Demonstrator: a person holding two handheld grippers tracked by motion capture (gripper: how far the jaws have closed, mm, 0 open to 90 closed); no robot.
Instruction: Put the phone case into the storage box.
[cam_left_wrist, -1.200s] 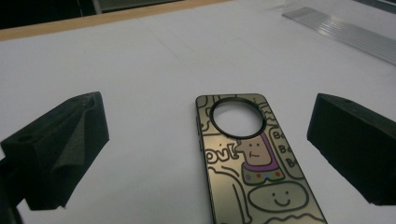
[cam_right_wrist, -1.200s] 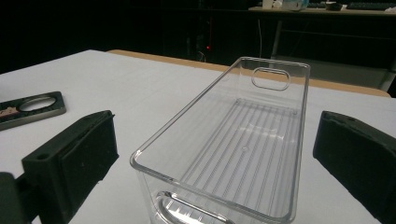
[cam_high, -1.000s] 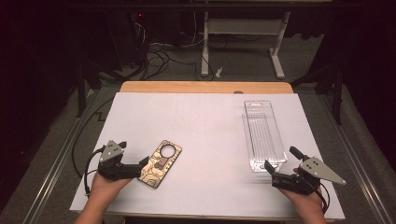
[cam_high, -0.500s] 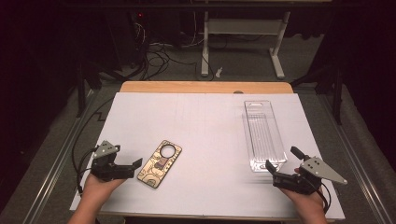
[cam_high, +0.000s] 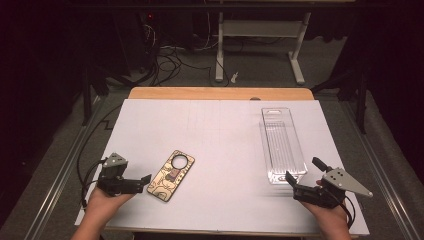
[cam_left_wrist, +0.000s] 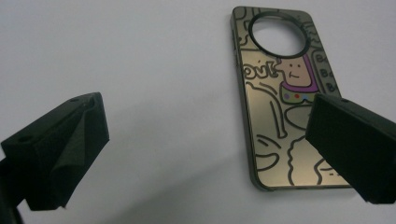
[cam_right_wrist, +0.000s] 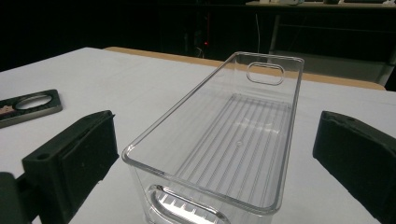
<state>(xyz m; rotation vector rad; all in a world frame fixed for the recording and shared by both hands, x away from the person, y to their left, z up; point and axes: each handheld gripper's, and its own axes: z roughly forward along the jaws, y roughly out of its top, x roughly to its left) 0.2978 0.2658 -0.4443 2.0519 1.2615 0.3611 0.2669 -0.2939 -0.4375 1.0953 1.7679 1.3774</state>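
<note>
Left gripper (cam_high: 142, 181) low at the near left of the table (cam_high: 220, 125), jaws spread wide, nothing between them. Just right of it, a phone case (cam_high: 171, 175) lying flat, gold with doodles, long axis slanting near-left to far-right, round camera hole at the far end. Right gripper (cam_high: 292, 184) at the near right, also gaping, facing the near short end of a clear bin (cam_high: 281, 144). Bin running near to far, well apart from the case.
</note>
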